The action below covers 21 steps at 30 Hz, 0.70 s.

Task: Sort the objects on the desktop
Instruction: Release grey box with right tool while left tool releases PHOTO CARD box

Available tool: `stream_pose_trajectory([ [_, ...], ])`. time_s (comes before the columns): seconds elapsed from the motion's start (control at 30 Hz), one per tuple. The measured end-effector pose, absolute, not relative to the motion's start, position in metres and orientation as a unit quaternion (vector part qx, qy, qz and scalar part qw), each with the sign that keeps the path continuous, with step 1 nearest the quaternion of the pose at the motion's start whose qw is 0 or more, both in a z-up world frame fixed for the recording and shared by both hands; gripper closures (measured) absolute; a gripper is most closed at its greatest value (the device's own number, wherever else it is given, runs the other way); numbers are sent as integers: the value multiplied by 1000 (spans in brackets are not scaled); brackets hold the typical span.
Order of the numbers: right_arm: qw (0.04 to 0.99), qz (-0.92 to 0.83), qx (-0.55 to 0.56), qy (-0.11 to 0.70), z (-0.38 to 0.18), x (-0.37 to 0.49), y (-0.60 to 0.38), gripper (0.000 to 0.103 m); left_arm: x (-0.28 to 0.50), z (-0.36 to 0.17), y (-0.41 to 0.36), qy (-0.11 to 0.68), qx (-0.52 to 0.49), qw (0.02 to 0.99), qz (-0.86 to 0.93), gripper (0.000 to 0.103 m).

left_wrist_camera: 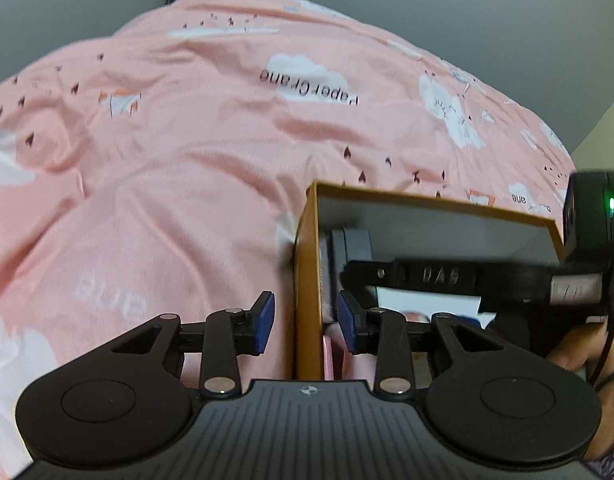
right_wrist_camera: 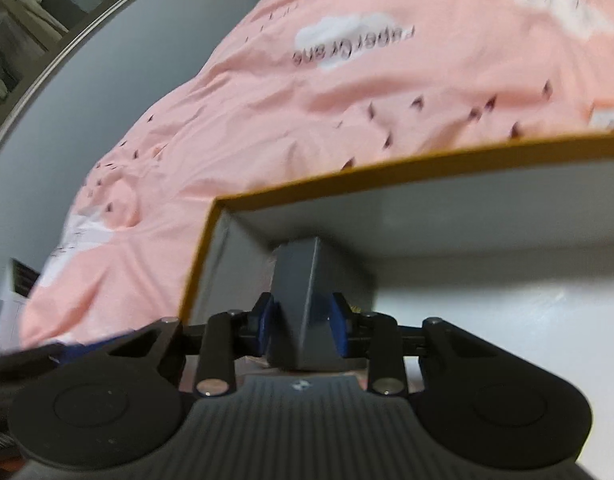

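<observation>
While rubbery pads pinch, boxy grey block tilts.

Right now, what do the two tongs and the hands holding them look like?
Both tongs, left and right, look alike: black linkage arms with silver pivot pins, blue pads on the fingertips, and a ribbed dark-grey body with a small round emblem. In the left view, the right tongs' housing shows a green light, a black cable and raised lettering. The hand wears a thin dark band.
</observation>
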State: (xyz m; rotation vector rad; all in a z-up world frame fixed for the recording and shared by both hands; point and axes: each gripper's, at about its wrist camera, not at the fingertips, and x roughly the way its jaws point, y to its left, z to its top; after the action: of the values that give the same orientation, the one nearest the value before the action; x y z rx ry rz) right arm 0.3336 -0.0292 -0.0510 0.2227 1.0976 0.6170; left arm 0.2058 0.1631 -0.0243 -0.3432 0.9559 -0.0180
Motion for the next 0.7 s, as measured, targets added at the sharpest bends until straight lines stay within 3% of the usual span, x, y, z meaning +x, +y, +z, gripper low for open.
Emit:
stream_pose_trajectory([
  [0.1, 800, 285, 98, 518, -51, 332, -27, 67, 203, -30, 165, 462, -177, 869, -16, 64],
  [0.23, 786, 281, 111, 539, -60, 333, -27, 50, 201, -36, 166, 466, -185, 865, -22, 65],
  [0.4, 766, 274, 153, 561, -75, 342, -31, 44, 202, -42, 164, 472, -198, 858, -37, 68],
  [0.7, 752, 295, 171, 564, -86, 352, -36, 43, 205, -44, 160, 480, -210, 850, -46, 71],
])
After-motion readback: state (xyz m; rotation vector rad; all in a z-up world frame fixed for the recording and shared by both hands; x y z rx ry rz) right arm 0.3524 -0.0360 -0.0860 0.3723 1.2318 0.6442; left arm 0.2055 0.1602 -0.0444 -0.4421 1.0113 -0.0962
